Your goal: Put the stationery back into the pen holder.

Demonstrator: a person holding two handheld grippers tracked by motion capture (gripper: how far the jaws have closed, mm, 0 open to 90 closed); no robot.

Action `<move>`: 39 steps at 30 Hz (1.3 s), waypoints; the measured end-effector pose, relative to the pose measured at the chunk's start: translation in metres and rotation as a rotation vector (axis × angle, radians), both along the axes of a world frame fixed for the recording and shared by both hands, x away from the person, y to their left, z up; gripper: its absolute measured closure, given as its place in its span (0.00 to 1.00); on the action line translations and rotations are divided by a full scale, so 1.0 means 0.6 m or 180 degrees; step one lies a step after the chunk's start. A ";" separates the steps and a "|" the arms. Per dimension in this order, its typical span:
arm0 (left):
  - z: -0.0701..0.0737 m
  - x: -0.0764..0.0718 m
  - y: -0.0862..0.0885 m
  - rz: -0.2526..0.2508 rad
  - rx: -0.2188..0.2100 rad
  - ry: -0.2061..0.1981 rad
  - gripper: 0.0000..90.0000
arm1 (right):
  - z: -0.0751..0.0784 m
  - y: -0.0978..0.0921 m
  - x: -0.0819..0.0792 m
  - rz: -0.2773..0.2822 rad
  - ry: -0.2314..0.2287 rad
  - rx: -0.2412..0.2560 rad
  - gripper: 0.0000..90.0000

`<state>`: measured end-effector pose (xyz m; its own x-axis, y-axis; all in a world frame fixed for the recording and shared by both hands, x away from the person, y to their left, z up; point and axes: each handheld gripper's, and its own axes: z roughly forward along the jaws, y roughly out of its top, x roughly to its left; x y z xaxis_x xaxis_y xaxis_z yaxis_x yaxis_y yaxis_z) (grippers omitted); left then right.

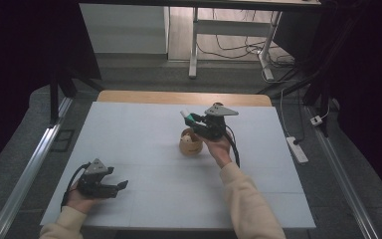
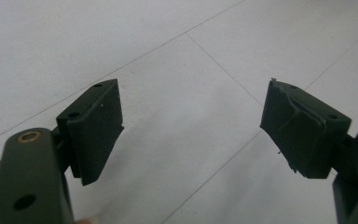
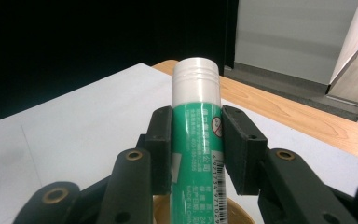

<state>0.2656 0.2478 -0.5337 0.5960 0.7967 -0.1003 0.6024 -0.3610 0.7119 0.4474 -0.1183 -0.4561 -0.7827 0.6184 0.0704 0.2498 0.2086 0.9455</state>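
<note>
My right gripper (image 3: pixel 196 140) is shut on a green glue stick (image 3: pixel 196 126) with a white ribbed cap, held upright between the jaws. In the high view the right gripper (image 1: pixel 193 119) holds the glue stick (image 1: pixel 187 117) just above a small round wooden cup (image 1: pixel 190 143) near the table's middle. The cup's rim (image 3: pixel 235 210) peeks out under the jaws in the right gripper view. My left gripper (image 1: pixel 121 186) rests low at the near left of the table. Its jaws stand wide apart in the left gripper view (image 2: pixel 191 130), with nothing between them.
A white mat (image 1: pixel 144 129) covers the table, with a wooden strip (image 1: pixel 179 97) showing along the far edge. Desk legs and cables (image 1: pixel 238 50) lie on the floor beyond. A power strip (image 1: pixel 297 149) lies on the floor to the right.
</note>
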 end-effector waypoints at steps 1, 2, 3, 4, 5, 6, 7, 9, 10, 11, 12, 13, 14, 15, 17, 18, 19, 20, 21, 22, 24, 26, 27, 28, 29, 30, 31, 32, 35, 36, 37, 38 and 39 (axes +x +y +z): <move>0.000 0.000 0.000 -0.0001 0.0002 0.0000 0.23 | 0.000 0.000 0.000 0.0000 0.0002 0.0000 0.72; 0.000 0.000 0.000 -0.0001 0.0002 0.0000 0.23 | -0.001 0.000 0.000 -0.0003 0.0012 0.0001 0.72; 0.000 0.000 0.000 -0.0001 0.0001 0.0000 0.23 | -0.002 0.000 0.001 0.0000 0.0014 0.0002 0.70; 0.000 0.000 0.000 -0.0001 -0.0001 -0.0002 0.23 | -0.003 -0.001 0.000 -0.0019 0.0017 -0.0021 0.66; 0.000 0.000 0.000 0.0000 -0.0003 -0.0002 0.23 | -0.004 -0.002 0.000 -0.0035 0.0033 -0.0026 0.60; 0.000 0.000 0.000 0.0001 -0.0006 0.0000 0.23 | -0.004 -0.003 -0.001 -0.0053 0.0046 -0.0036 0.57; 0.000 0.000 0.000 0.0000 -0.0001 0.0000 0.23 | -0.004 -0.005 -0.002 -0.0060 0.0043 -0.0051 0.55; -0.001 0.000 -0.001 -0.0005 0.0006 0.0005 0.23 | -0.004 -0.010 -0.005 -0.0114 0.0027 -0.0069 0.52; -0.001 0.000 -0.001 -0.0005 0.0005 0.0006 0.23 | -0.004 -0.013 -0.007 -0.0130 0.0021 -0.0065 0.51; -0.001 0.000 -0.002 -0.0008 0.0006 0.0007 0.23 | -0.004 -0.016 -0.007 -0.0130 0.0026 -0.0059 0.51; -0.001 0.000 -0.002 -0.0014 0.0013 -0.0003 0.23 | -0.005 -0.019 -0.008 -0.0139 0.0035 -0.0056 0.50; -0.001 0.000 -0.002 -0.0012 0.0007 0.0004 0.23 | -0.005 -0.021 -0.009 -0.0139 0.0031 -0.0065 0.50; -0.001 0.000 -0.002 -0.0013 0.0014 -0.0002 0.23 | -0.005 -0.022 -0.010 -0.0135 0.0036 -0.0071 0.50; -0.001 0.000 -0.002 -0.0006 0.0008 0.0008 0.23 | -0.004 -0.024 -0.011 -0.0122 0.0033 -0.0077 0.50; -0.001 0.001 -0.002 -0.0005 0.0014 0.0004 0.23 | -0.002 -0.026 -0.013 -0.0098 0.0041 -0.0076 0.49; -0.001 0.001 -0.003 -0.0006 0.0013 0.0006 0.23 | -0.001 -0.028 -0.014 -0.0082 0.0042 -0.0080 0.49; -0.001 0.001 -0.003 -0.0013 0.0025 0.0004 0.23 | 0.000 -0.029 -0.016 -0.0070 0.0045 -0.0083 0.49; -0.001 0.001 -0.003 -0.0008 0.0017 0.0006 0.23 | 0.002 -0.030 -0.017 -0.0054 0.0049 -0.0088 0.48; -0.001 0.001 -0.003 -0.0008 0.0017 0.0005 0.23 | 0.003 -0.031 -0.019 -0.0038 0.0044 -0.0101 0.48; -0.001 0.001 -0.003 -0.0004 0.0015 0.0002 0.23 | 0.004 -0.032 -0.021 -0.0014 0.0052 -0.0109 0.48; -0.001 0.001 -0.002 -0.0004 0.0013 0.0002 0.23 | 0.006 -0.036 -0.026 0.0017 0.0036 -0.0129 0.48; -0.001 0.001 -0.002 -0.0005 0.0010 0.0000 0.23 | 0.008 -0.041 -0.032 0.0041 0.0040 -0.0154 0.48; 0.000 0.000 -0.003 -0.0003 0.0005 -0.0001 0.23 | 0.008 -0.044 -0.035 0.0046 0.0037 -0.0157 0.48; 0.000 0.000 -0.002 -0.0003 0.0002 -0.0001 0.23 | 0.009 -0.047 -0.038 0.0054 0.0034 -0.0173 0.48; 0.000 0.000 -0.002 -0.0001 -0.0002 -0.0004 0.23 | 0.008 -0.052 -0.042 0.0051 0.0030 -0.0184 0.48; 0.001 0.000 -0.002 0.0001 -0.0007 -0.0009 0.23 | 0.008 -0.055 -0.044 0.0050 0.0035 -0.0205 0.48; 0.001 0.000 -0.002 -0.0006 -0.0008 -0.0020 0.23 | 0.008 -0.060 -0.047 0.0051 0.0040 -0.0232 0.47; 0.002 0.000 -0.002 -0.0007 -0.0012 -0.0025 0.23 | 0.007 -0.064 -0.050 0.0050 0.0049 -0.0234 0.47; 0.004 0.000 -0.004 -0.0012 -0.0026 -0.0035 0.23 | 0.003 -0.079 -0.061 0.0058 0.0068 -0.0284 0.47; 0.004 0.001 -0.005 -0.0009 -0.0028 -0.0032 0.23 | 0.001 -0.083 -0.064 0.0066 0.0074 -0.0308 0.47; 0.004 0.002 -0.006 -0.0022 -0.0026 -0.0035 0.23 | -0.001 -0.088 -0.068 0.0062 0.0077 -0.0325 0.47; 0.004 0.002 -0.007 -0.0020 -0.0033 -0.0037 0.22 | -0.002 -0.093 -0.070 0.0065 0.0082 -0.0339 0.47; 0.005 0.003 -0.008 -0.0022 -0.0039 -0.0033 0.22 | -0.003 -0.098 -0.073 0.0063 0.0080 -0.0345 0.47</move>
<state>0.2672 0.2432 -0.5309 0.6026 0.7913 -0.1038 0.5923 -0.3564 0.7226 0.4034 -0.1772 -0.4581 -0.7936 0.6079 0.0236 0.2680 0.3145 0.9106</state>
